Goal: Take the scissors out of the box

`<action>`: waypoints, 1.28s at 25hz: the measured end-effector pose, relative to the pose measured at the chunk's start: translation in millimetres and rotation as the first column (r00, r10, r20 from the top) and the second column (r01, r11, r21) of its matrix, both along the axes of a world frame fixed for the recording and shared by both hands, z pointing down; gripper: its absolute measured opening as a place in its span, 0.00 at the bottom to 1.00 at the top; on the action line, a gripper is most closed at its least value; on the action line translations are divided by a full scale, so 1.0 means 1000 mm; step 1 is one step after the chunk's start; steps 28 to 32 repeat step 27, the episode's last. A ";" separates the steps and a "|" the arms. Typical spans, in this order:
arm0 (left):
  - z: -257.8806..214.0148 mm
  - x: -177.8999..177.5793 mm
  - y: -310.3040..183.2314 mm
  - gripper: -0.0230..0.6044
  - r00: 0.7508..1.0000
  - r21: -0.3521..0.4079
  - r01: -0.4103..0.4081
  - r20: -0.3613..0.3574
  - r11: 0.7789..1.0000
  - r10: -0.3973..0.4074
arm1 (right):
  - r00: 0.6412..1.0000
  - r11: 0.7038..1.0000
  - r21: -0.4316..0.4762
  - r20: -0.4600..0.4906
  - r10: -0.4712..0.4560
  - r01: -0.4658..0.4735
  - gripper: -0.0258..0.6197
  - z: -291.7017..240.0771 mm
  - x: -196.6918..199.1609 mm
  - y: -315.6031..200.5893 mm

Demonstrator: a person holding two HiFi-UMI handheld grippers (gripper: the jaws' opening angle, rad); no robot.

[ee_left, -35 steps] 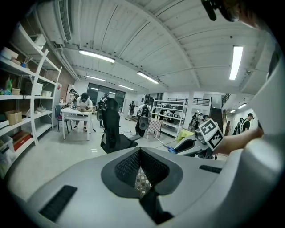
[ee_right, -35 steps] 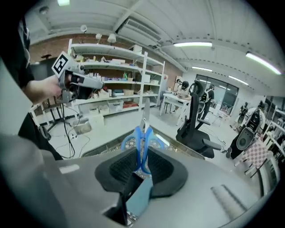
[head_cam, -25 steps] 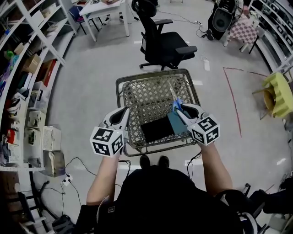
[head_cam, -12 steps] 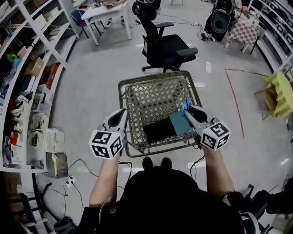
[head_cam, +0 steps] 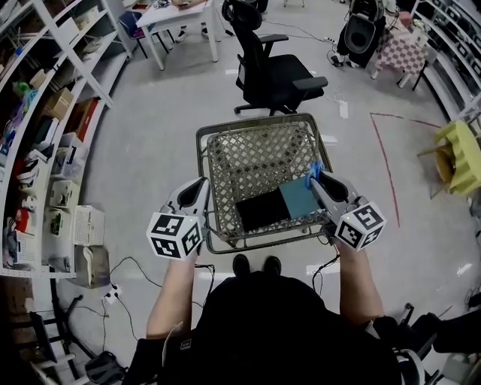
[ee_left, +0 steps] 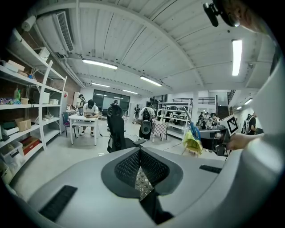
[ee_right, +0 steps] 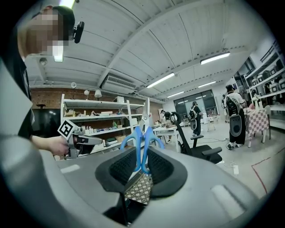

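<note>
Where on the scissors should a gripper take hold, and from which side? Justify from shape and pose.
Probably the blue handles, approached from the handle end, in line with the blades. The handles are thick and rounded, so jaws seat well; the blades are thin and tapering. The right gripper is shut on the scissors this way, blades pointing away.

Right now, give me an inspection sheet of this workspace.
Surface: grey floor; a wire basket stands on it.
Job's things: scissors held blades up, at the basket's right rim.
Clutter: black item and teal item lie in the basket.
Grippers: right gripper shut on the scissors; left gripper shut, empty, outside the basket's left rim.
Cables: loose cables on the floor.
Surroundings: office chair, shelves, table.
</note>
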State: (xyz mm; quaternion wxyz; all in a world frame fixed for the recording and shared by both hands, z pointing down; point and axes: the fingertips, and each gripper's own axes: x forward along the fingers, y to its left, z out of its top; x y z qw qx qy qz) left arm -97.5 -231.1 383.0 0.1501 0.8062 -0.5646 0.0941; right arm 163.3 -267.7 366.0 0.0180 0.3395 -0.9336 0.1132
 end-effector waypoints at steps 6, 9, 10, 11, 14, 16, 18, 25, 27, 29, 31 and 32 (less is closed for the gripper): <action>0.000 -0.002 0.001 0.05 1.000 0.006 -0.003 0.000 1.000 0.003 | 1.000 0.999 0.041 0.021 0.002 -0.003 0.18 -0.018 -0.002 0.005; -0.001 -0.001 0.001 0.05 1.000 0.007 -0.005 0.000 1.000 0.005 | 1.000 0.999 0.053 0.026 -0.001 0.000 0.18 -0.026 -0.003 0.006; -0.001 -0.001 0.000 0.05 1.000 0.007 -0.006 -0.001 1.000 0.006 | 1.000 0.999 0.052 0.027 0.000 -0.001 0.18 -0.026 -0.003 0.005; -0.001 0.000 0.000 0.05 1.000 0.006 -0.007 -0.002 1.000 0.007 | 1.000 0.999 0.049 0.028 0.001 -0.002 0.18 -0.025 -0.003 0.005; 0.000 0.001 -0.001 0.05 1.000 0.005 -0.009 -0.003 1.000 0.009 | 1.000 0.999 0.039 0.029 0.003 -0.004 0.18 -0.022 -0.002 0.006; -0.001 0.001 -0.001 0.05 1.000 0.003 -0.008 -0.004 1.000 0.008 | 1.000 0.999 0.034 0.030 0.003 -0.004 0.18 -0.021 -0.001 0.005; 0.000 0.002 -0.001 0.05 1.000 0.000 -0.007 -0.004 1.000 0.007 | 1.000 1.000 0.031 0.030 0.002 -0.003 0.18 -0.020 -0.001 0.004; 0.002 0.004 -0.003 0.05 1.000 -0.004 -0.008 -0.006 1.000 0.008 | 1.000 1.000 0.028 0.024 -0.008 0.007 0.18 -0.016 -0.001 0.000; 0.003 0.006 -0.004 0.05 1.000 -0.007 -0.007 -0.007 1.000 0.007 | 1.000 1.000 0.025 0.022 -0.012 0.011 0.18 -0.015 -0.001 -0.001; 0.003 0.006 -0.004 0.05 1.000 -0.007 -0.007 -0.007 1.000 0.007 | 1.000 1.000 0.025 0.022 -0.012 0.011 0.18 -0.015 -0.001 -0.001; 0.003 0.006 -0.004 0.05 1.000 -0.007 -0.007 -0.007 1.000 0.007 | 1.000 1.000 0.025 0.022 -0.012 0.011 0.18 -0.015 -0.001 -0.001; 0.003 0.006 -0.004 0.05 1.000 -0.007 -0.007 -0.007 1.000 0.007 | 1.000 1.000 0.025 0.022 -0.012 0.011 0.18 -0.015 -0.001 -0.001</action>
